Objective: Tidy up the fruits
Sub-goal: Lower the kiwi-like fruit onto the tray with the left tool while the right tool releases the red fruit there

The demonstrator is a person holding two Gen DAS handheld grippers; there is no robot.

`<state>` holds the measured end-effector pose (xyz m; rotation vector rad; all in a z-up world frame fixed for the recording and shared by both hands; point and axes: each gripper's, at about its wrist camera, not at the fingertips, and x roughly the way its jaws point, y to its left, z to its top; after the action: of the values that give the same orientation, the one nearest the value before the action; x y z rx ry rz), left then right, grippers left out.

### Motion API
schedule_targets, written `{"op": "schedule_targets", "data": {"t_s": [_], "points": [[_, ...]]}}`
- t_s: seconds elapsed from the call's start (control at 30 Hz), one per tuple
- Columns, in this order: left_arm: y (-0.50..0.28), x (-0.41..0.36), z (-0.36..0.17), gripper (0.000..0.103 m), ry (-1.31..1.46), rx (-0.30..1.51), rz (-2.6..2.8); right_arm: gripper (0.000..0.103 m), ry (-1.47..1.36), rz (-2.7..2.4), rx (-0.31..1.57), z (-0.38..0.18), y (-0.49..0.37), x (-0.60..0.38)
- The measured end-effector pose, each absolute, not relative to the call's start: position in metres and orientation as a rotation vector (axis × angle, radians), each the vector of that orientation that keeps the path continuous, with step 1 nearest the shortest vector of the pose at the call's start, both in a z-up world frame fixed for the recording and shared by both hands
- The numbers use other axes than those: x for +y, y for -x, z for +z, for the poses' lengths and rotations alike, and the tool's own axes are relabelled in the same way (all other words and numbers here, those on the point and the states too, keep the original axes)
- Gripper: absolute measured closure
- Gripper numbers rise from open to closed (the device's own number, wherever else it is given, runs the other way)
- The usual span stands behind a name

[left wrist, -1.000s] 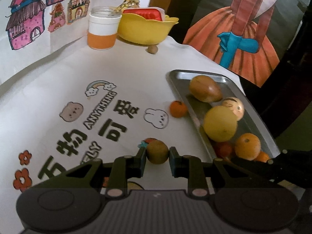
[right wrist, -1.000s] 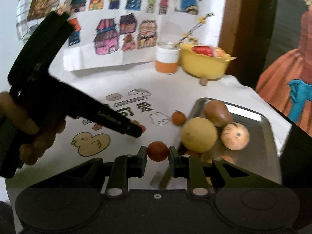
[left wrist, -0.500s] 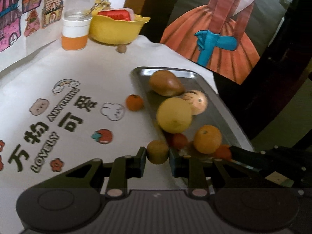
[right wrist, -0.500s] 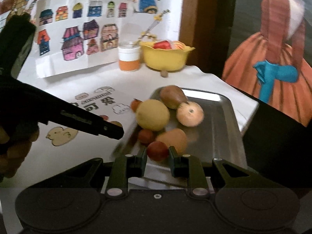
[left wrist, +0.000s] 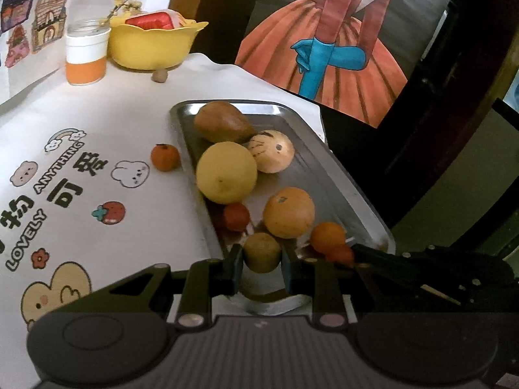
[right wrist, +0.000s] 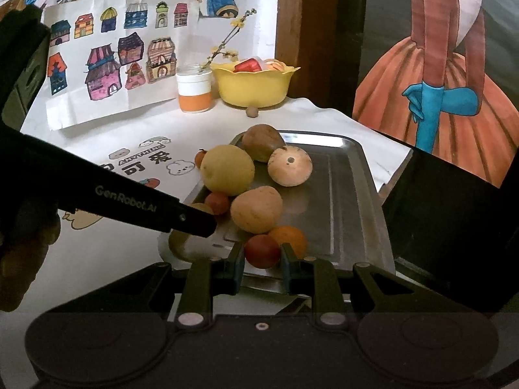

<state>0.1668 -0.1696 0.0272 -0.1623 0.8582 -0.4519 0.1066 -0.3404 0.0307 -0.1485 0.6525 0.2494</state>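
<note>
Our left gripper (left wrist: 262,267) is clamped on a small greenish-brown fruit (left wrist: 261,251) at the near end of the metal tray (left wrist: 353,191), and our right gripper (right wrist: 262,263) pinches a small red fruit (right wrist: 262,250) over the same end. Just beyond them we see an orange (left wrist: 288,212), a little red fruit (left wrist: 236,216) and a big yellow one (left wrist: 226,176), then a tan fruit (left wrist: 271,150) and a brown pear (left wrist: 221,122). One mandarin (left wrist: 164,157) sits on the cloth beside the tray; a yellow bowl (left wrist: 152,45) stands far back.
</note>
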Motion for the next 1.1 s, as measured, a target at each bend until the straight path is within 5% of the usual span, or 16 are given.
{"op": "schedule_targets", "data": {"t_s": [1.1], "points": [[-0.168, -0.179, 0.018, 0.075, 0.142, 0.909, -0.429, 0.075, 0.125, 0.251, 0.662, 0.025, -0.107, -0.344]]}}
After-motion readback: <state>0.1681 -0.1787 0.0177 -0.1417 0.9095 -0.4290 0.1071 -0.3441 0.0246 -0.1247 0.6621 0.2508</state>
